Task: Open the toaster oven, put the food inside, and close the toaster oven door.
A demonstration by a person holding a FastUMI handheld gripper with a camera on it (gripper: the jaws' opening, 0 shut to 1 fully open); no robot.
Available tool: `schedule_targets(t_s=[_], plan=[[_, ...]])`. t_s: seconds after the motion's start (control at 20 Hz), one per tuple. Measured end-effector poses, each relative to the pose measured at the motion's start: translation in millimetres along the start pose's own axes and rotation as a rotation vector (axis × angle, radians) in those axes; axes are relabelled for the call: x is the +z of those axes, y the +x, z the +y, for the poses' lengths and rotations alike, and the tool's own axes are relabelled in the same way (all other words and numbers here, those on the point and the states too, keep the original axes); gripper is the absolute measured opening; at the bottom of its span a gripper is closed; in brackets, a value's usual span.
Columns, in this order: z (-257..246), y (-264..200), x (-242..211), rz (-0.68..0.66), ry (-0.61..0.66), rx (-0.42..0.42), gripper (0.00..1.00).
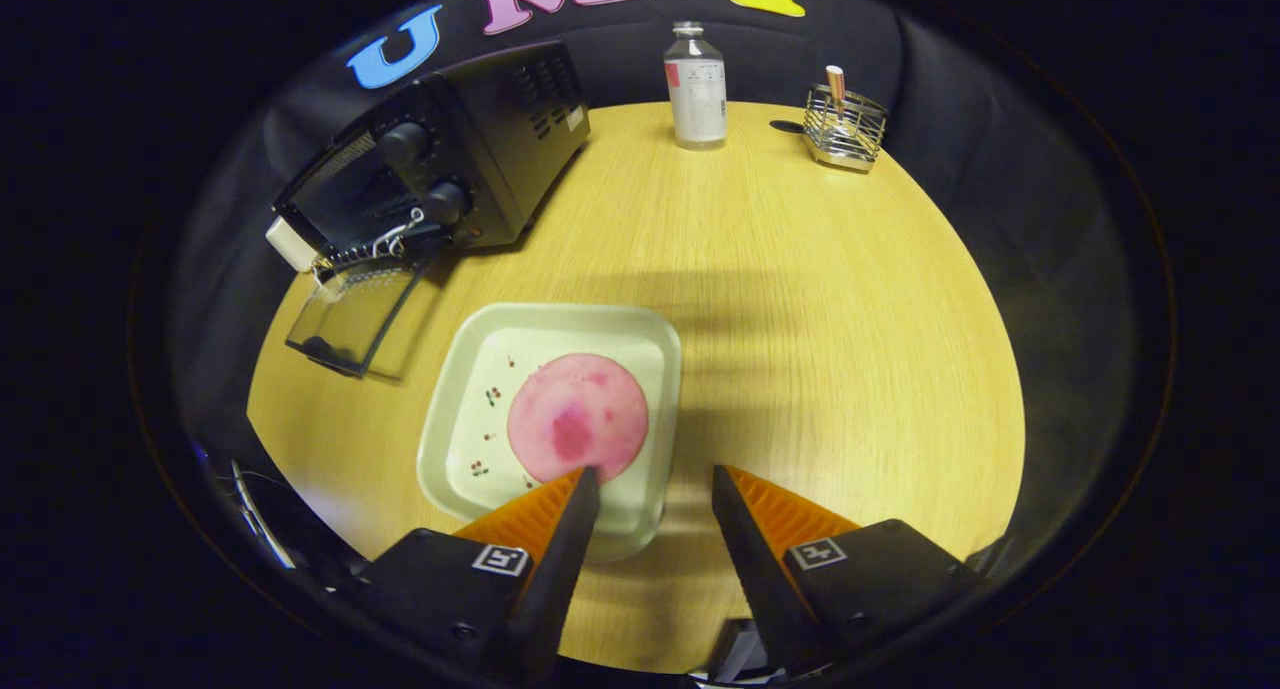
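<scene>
A black toaster oven (450, 159) stands at the table's far left, its glass door (352, 314) folded down flat onto the table. Nearer me sits a pale square plate (462, 409) holding a round pink slice of food (578, 417). My gripper (655, 477) hovers above the plate's near right corner, open, with nothing between its fingers. The left fingertip (585, 479) overlaps the near edge of the pink slice in the view; the right fingertip (722, 474) is over bare table beside the plate.
A clear bottle with a white label (696, 89) stands at the far edge of the wooden table (830, 309). To its right is a small wire basket (846, 124) with a stick-like item in it. Black cloth surrounds the table.
</scene>
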State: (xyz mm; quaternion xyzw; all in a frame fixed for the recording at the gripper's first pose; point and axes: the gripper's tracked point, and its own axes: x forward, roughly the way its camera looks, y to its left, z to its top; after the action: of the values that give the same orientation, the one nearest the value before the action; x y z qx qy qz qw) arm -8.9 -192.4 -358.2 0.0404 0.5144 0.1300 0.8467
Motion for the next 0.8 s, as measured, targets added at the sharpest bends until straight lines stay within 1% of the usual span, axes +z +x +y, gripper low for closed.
schedule_targets(t_s=[0.1,0.15,0.25,0.3,0.4,0.45,0.5,0.55,0.65,0.7,0.8], plan=[[0.0,5.8,4.1,0.006,0.028,0.013,0.64],[-2.8,4.7,1.7,0.020,0.034,0.008,0.46],[-6.8,6.0,2.2,0.024,0.038,-0.011,0.26],[-8.4,6.3,3.2,0.023,0.030,-0.017,0.20],[-7.1,6.1,2.3,0.027,-0.016,-0.025,0.19],[-2.4,9.0,1.5,0.033,-0.044,-0.010,0.18],[6.7,11.3,0.0,0.042,-0.060,0.031,0.17],[17.7,8.1,-0.9,0.046,-0.057,0.077,0.12],[33.5,8.1,-11.0,0.063,-0.031,0.158,0.08],[41.6,7.5,-13.8,0.064,0.001,0.206,0.06],[49.1,6.2,-20.6,0.082,0.089,0.265,0.06]])
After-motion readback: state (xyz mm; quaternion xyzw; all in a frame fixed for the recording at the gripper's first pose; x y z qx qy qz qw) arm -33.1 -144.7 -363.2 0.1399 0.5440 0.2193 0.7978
